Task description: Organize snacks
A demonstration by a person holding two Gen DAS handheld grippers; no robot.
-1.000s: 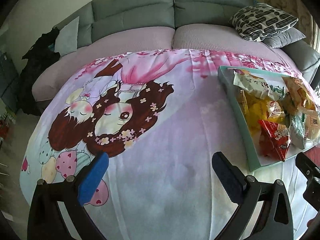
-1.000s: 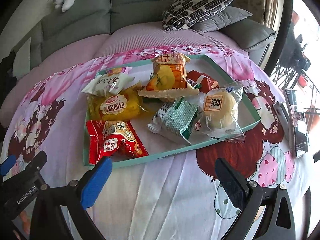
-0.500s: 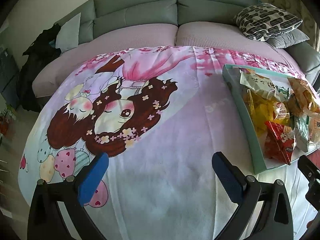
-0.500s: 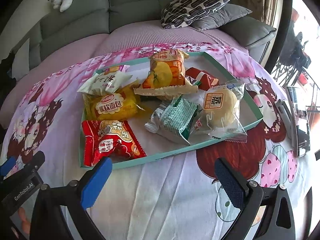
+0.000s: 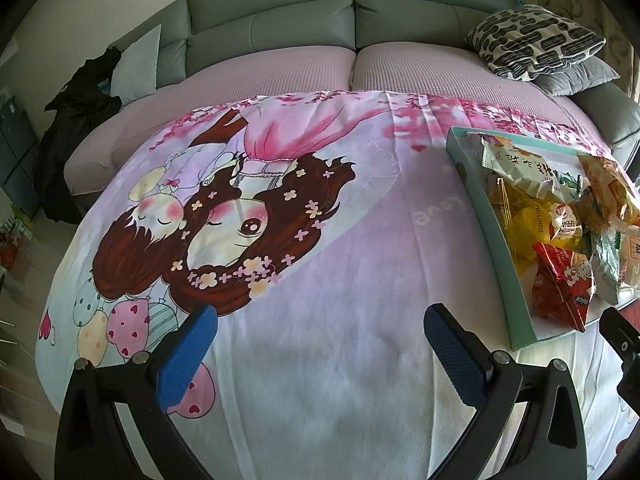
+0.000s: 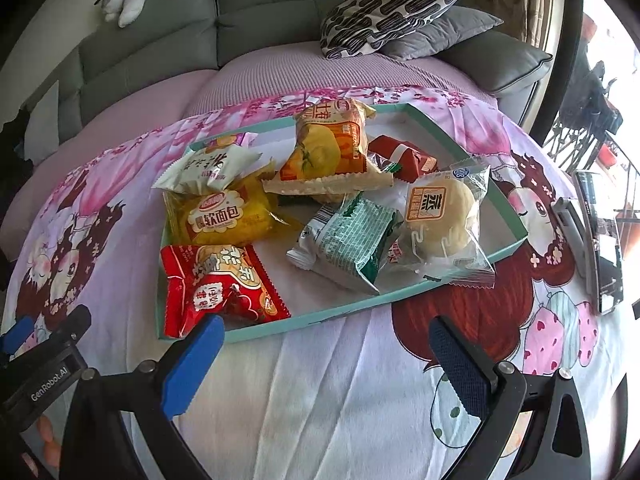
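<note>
Patterned pillow (image 6: 390, 10) behind snack tray (image 6: 460, 136)

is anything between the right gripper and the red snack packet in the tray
Only the tray's low teal front wall. The right gripper is open and empty, just short of the red snack packet lying inside that wall.

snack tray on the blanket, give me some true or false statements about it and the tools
1. The red snack packet lies in the teal tray. True.
2. The right tool grips the green packet. False: it is open and holds nothing.
3. The left tool is open over bare blanket. True.
4. The yellow bread packet lies outside the tray. False: it lies inside, beside the red packet.
</note>
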